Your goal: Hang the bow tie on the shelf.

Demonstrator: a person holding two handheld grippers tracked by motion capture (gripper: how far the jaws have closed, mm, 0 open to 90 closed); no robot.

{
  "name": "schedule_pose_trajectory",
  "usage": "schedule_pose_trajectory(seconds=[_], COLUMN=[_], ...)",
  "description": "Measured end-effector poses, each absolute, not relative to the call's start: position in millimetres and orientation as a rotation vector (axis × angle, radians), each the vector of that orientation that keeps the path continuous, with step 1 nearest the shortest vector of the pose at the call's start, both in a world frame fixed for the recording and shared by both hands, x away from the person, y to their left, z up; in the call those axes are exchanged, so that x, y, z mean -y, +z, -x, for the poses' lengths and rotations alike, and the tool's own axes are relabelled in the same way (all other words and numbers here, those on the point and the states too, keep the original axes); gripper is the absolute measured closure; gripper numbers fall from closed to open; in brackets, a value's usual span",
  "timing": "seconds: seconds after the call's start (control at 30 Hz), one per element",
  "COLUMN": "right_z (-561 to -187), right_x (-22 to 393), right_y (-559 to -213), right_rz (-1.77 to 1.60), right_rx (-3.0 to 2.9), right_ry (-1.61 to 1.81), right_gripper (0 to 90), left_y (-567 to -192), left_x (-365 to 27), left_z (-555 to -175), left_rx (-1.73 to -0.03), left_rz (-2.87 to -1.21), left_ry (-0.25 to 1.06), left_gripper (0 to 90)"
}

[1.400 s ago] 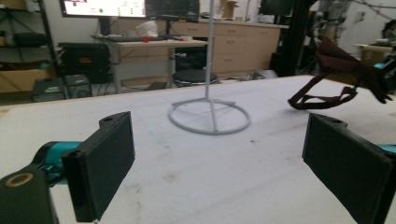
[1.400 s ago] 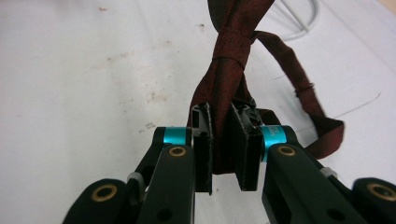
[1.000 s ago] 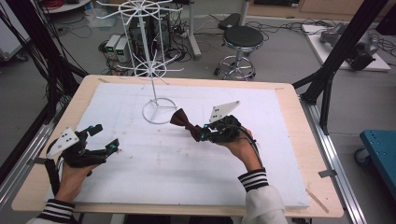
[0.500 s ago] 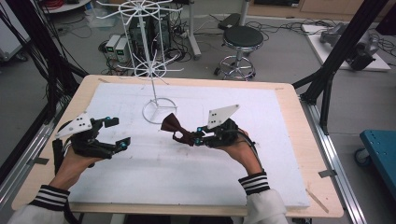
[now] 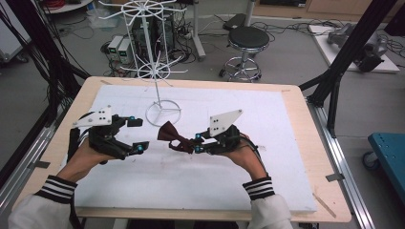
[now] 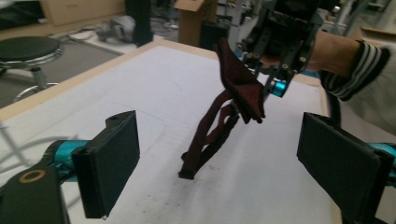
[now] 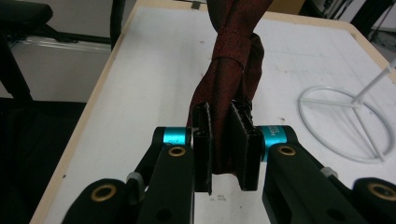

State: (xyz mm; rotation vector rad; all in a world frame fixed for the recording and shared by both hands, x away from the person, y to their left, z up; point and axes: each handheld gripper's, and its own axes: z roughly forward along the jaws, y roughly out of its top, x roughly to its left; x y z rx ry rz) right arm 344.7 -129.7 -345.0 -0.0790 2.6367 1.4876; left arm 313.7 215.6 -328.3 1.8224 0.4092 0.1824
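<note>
Holding the dark red bow tie [image 5: 174, 138] clamped in the right gripper [image 5: 199, 145] above the table's middle, bring the wide-open left gripper [image 5: 136, 136] onto its dangling strap [image 6: 205, 142] squarely

High view looks down on table [image 5: 296, 143]; gripper views sit close, level, sharing bow tie [image 6: 238, 88]

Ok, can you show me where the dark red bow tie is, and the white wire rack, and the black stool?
bow tie [image 5: 169, 134], high view, on its left wing, clear of the jaws.
white wire rack [image 5: 163, 113], high view, on the ring-shaped base.
black stool [image 5: 248, 36], high view, on the round seat.
</note>
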Motion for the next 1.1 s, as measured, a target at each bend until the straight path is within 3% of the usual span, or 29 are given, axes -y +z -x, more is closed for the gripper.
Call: schedule_pose_trajectory(seconds=[0.6,0.73,0.93,1.0,1.03,1.1], right_z=[-339,-338,-338,-337,-337,-337], right_x=[118,117,115,115,115,115], right_y=[-346,-346,-346,-346,-346,-346], right_rz=[0.232,0.235,0.244,0.249,0.257,0.249], right_rx=[-2.629,-2.632,-2.624,-2.624,-2.622,-2.629], right_ry=[1.532,1.521,1.531,1.528,1.523,1.517], right_gripper=[80.2,80.2,80.3,80.3,80.3,80.4], left_y=[-323,-321,-322,-322,-322,-321], left_x=[-185,-184,-180,-179,-178,-178], left_z=[-314,-314,-314,-314,-314,-313], left_rx=[-0.280,-0.260,-0.245,-0.252,-0.248,-0.235], left_rz=[-1.895,-1.889,-1.928,-1.942,-1.940,-1.949], left_ry=[0.065,0.046,0.030,0.051,0.036,0.042], left_gripper=[30.2,43.9,56.0,67.0,67.0,75.5])
